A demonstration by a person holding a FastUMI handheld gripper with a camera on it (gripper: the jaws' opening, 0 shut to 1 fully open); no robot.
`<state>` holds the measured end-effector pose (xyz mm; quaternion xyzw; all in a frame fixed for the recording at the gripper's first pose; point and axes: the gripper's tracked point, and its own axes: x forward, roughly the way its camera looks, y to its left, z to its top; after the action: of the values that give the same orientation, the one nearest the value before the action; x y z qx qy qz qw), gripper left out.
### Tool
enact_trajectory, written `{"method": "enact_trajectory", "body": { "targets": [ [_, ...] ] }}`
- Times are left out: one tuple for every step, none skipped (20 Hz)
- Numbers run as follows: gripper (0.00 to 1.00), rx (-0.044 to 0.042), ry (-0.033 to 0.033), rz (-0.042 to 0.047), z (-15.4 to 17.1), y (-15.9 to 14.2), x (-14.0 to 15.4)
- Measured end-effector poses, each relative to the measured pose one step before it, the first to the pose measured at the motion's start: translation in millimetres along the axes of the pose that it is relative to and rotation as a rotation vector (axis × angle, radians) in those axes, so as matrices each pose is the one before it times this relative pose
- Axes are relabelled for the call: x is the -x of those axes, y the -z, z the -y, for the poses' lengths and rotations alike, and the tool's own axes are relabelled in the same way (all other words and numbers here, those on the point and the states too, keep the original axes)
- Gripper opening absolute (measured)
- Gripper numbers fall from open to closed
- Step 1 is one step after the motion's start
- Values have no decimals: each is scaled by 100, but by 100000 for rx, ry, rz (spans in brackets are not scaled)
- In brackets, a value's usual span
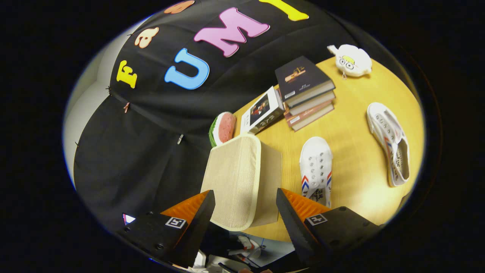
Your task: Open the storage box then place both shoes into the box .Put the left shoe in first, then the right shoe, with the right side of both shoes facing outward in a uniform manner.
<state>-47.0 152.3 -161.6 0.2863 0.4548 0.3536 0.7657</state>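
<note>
Lid-opening is the step in hand: my hand-held gripper [245, 212] hangs released, fingers straddling the beige storage box [242, 178] on the desk [356, 151]. Both shoes, near [316, 170] and far [389, 142], wait beyond; next I must catch the lid's edge.

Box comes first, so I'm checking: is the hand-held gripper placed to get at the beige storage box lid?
Probably yes. The hand-held gripper is open, with the storage box and its closed lid between and just ahead of the fingers, and nothing blocks it.
</note>
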Motion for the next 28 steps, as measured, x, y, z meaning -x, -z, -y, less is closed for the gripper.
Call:
{"method": "enact_trajectory", "body": {
  "targets": [
    [98, -374, -1689, -2731, 291, 646, -669],
    [98, -1434, -1906, -3025, 243, 584, -867],
    [98, -2681, -1950, -2946, 227, 654, -815],
    [98, -3528, -2165, -2366, 49, 441, -760],
    [98, -3711, -2692, -2252, -125, 293, -789],
    [98, -3699, -2928, -1760, -68, 180, -764],
    [98, -2735, -2479, -2025, 7, 168, -701],
    [98, -2414, -2036, -2259, 142, 369, -854],
    [98, -3212, -3018, -1996, -245, 204, -440],
    [98, -3053, -1870, -1694, -265, 452, -370],
    [96, -1961, -897, -1461, -89, 36, -155],
    [95, -558, 68, -942, 116, 25, -334],
    [96, -503, -245, -460, -50, 41, -108],
    [92, -1024, 1449, 168, 178, 9, 87],
    [68, -1680, 109, -921, -6, 82, -89],
    [65, -1328, 259, -2711, 123, 250, -97],
    [57, -1172, 507, -335, 289, -281, -83],
    [49, -328, 315, -783, 88, 85, 484],
    [45, -765, 103, 744, -77, 114, -265],
    [42, -1440, -882, 791, -157, -307, 219],
    [33, -1506, -794, 462, -318, 35, 208],
    [25, -566, -393, -13, -156, 141, -230],
    [16, -248, -801, -269, -295, 31, -66],
    [13, -38, -1245, -88, -151, -24, 145],
    [7, 1054, -133, 446, -42, 29, -82],
    [7, 746, -115, 581, -48, -156, 282],
    [5, 1162, 411, 658, -79, 98, 103],
    [5, 960, 74, -124, -182, 83, -165]
  ]
}}
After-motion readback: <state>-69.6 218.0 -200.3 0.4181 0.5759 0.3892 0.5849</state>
